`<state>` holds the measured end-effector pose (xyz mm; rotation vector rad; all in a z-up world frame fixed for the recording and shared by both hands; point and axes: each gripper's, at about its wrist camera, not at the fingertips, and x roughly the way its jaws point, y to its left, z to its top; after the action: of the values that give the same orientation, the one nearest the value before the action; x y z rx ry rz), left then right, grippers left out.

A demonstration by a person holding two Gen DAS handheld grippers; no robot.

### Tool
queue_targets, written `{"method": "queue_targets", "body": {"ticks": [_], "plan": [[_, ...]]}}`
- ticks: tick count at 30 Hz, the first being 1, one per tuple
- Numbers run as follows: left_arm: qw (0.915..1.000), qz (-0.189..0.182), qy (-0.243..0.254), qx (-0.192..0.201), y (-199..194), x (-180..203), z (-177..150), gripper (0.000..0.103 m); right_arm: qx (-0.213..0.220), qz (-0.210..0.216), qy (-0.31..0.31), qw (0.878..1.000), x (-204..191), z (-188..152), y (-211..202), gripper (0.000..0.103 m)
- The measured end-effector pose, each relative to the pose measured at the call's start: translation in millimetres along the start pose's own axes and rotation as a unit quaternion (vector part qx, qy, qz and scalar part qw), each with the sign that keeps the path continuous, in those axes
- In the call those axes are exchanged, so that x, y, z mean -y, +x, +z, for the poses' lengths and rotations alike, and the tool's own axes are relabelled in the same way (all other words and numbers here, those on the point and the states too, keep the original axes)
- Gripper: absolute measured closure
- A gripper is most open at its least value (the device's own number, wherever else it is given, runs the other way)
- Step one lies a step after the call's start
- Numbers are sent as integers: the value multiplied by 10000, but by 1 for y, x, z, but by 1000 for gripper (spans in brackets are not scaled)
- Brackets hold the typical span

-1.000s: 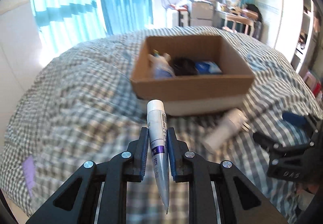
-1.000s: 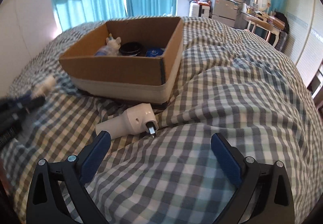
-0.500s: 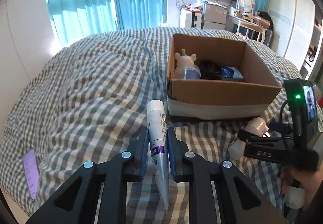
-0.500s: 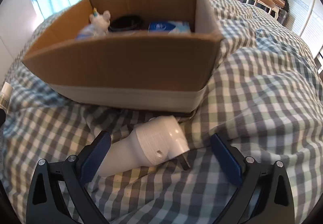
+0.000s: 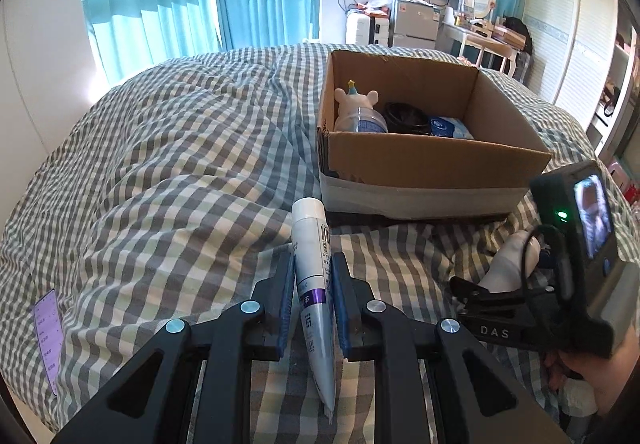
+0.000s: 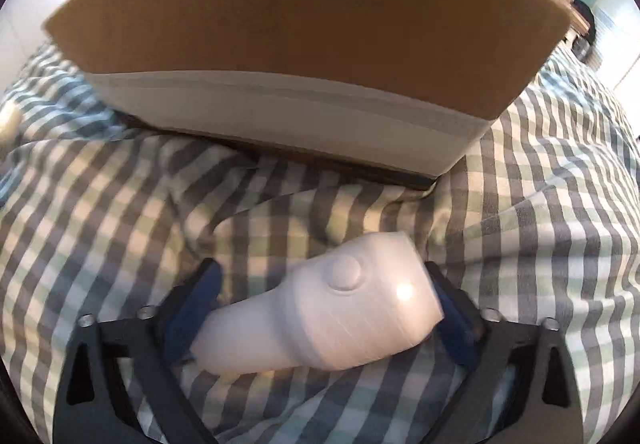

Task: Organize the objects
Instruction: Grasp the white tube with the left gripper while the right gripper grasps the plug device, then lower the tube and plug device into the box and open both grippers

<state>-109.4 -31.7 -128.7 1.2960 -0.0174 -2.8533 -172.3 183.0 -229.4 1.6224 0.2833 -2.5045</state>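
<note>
On the checked bedspread (image 5: 168, 179) sits an open cardboard box (image 5: 424, 167), brown above and banded white along its base. Inside it, seen from the left wrist view, are a small bottle with a bear-shaped cap (image 5: 358, 109), a dark round item (image 5: 406, 117) and a blue packet (image 5: 448, 127), all side by side against the near wall.

Nearer the camera, the left gripper (image 5: 312, 276) has its jaws closed tight on a white tube (image 5: 312, 268) with a purple band. The tube stands roughly upright between the blue pads, its cap pointing up toward the box and its crimped end hanging down below the fingers. It is held above the bedspread, just short of the box's near left corner.

At the right of that view the right gripper (image 5: 516, 276) is low on the bedspread in front of the box, with a person's hand (image 5: 592, 368) on its handle. The right wrist view shows its jaws spread around a white handheld device (image 6: 332, 312) that lies on the bedspread, just in front of the box's white band. The right pad touches the device's wide end; on the left, where the picture is blurred, whether the pad meets the narrow end cannot be told, so a firm hold is not certain.

A phone (image 5: 48, 328) with a lit purple screen lies at the far left edge of the bedspread.
</note>
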Motion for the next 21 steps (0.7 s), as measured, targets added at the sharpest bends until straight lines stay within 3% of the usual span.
{"method": "queue_targets", "body": {"ticks": [4,6,16,21], "plan": [[10000,-27,-15,-5,0,-1,-2,85,394,130,64,9991,2,-9,-21,36],[10000,-39,-4,-7,0,0,-2,85,552,227,154,9981,6,-12,-30,39],[10000,-24,10,4,-3,1,-2,85,1421,136,-212,9895,-5,-25,-82,42],[10000,-63,27,64,-13,5,1,85,1536,95,-286,9877,-10,-13,-95,42]]}}
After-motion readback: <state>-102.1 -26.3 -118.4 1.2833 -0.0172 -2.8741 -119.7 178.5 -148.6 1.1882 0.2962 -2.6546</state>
